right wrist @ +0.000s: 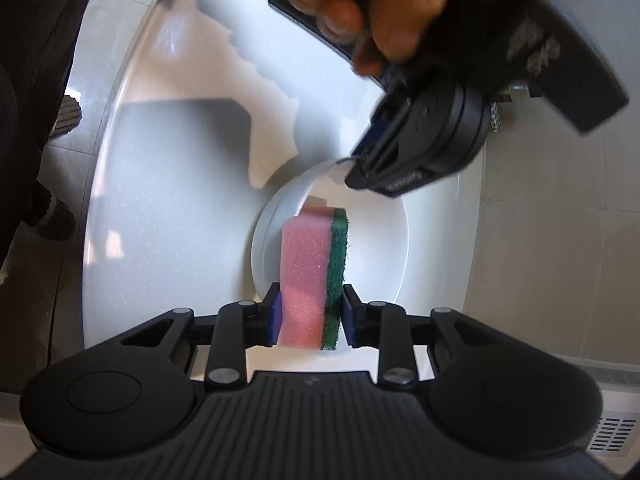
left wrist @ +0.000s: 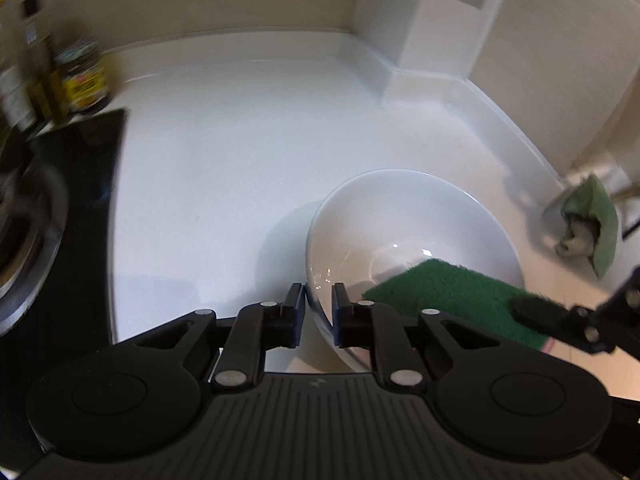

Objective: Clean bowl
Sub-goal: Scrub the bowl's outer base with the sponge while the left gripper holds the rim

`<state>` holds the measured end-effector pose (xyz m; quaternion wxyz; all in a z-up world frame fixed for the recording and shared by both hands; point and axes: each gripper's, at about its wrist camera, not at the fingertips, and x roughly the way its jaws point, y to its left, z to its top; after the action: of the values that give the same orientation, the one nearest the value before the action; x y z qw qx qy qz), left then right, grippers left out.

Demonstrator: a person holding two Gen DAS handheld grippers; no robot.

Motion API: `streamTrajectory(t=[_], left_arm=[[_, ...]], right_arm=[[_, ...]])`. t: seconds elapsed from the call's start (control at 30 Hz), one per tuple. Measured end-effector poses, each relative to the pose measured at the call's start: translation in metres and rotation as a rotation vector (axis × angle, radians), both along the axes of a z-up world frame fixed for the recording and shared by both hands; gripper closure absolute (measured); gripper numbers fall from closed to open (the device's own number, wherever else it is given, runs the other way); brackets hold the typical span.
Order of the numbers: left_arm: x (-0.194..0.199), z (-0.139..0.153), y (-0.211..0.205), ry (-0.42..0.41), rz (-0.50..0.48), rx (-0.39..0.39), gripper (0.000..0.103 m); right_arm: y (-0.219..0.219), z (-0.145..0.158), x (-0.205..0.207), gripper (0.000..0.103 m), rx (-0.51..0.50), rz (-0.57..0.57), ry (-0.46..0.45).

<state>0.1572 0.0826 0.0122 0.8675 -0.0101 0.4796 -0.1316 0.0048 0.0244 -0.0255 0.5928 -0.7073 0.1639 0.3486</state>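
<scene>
A: Nearest in the left wrist view, what has the left hand-held gripper (left wrist: 319, 304) got?

B: Its two fingers are drawn in on the near rim of the white bowl (left wrist: 412, 236), one outside the wall and one inside, so it pinches the rim. The bowl looks tipped, its opening facing the camera.

A: And the right hand-held gripper (right wrist: 308, 312)?

B: Closed on a sponge (right wrist: 314, 276), pink foam to the left, green scouring layer to the right. The blue pads press both faces. The sponge's far end reaches into the bowl; whether it touches the inside wall I cannot tell.

A: Where does the bowl stand?

B: On the white worktop (left wrist: 224, 168), right of the middle in the left view. The right view shows the person's hand (right wrist: 360, 12) around the left gripper's handle above the bowl's far rim.

A: Further off?

B: A black hob (left wrist: 80, 200) at the left edge, blurred jars (left wrist: 82, 76) behind it by the wall, and a green cloth (left wrist: 596, 216) well apart at the right.
</scene>
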Motion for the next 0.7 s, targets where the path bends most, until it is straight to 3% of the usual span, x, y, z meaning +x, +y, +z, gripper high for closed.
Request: streamTrajectory(t=[0.1, 0.2, 0.3, 0.37, 0.5, 0.6, 0.7], left_arm=[[0.018, 0.0, -0.004, 0.005, -0.043, 0.018, 0.094], [0.024, 0.005, 0.0, 0.013, 0.008, -0.007, 0.091], [0.0, 0.014, 0.008, 0.0, 0.077, -0.036, 0.086], [-0.015, 0.015, 0.011, 0.003, 0.109, -0.055, 0.077], [-0.036, 0.011, 0.006, 0.002, 0.134, -0.056, 0.078], [-0.028, 0.003, 0.0, 0.023, 0.123, -0.045, 0.083], [-0.011, 0.002, -0.003, 0.024, 0.079, -0.005, 0.088]], right_arm=[[-0.003, -0.003, -0.006, 0.077, -0.031, 0.01, -0.015], [-0.002, -0.006, -0.006, 0.077, -0.034, -0.008, -0.02], [0.008, -0.007, -0.006, 0.077, -0.025, -0.023, -0.017], [0.006, -0.011, -0.004, 0.077, -0.018, -0.03, -0.009], [0.009, -0.012, -0.01, 0.078, -0.024, -0.032, 0.009], [0.019, -0.032, 0.01, 0.078, -0.02, -0.023, 0.028], [0.02, -0.03, 0.005, 0.078, -0.017, 0.0, 0.029]])
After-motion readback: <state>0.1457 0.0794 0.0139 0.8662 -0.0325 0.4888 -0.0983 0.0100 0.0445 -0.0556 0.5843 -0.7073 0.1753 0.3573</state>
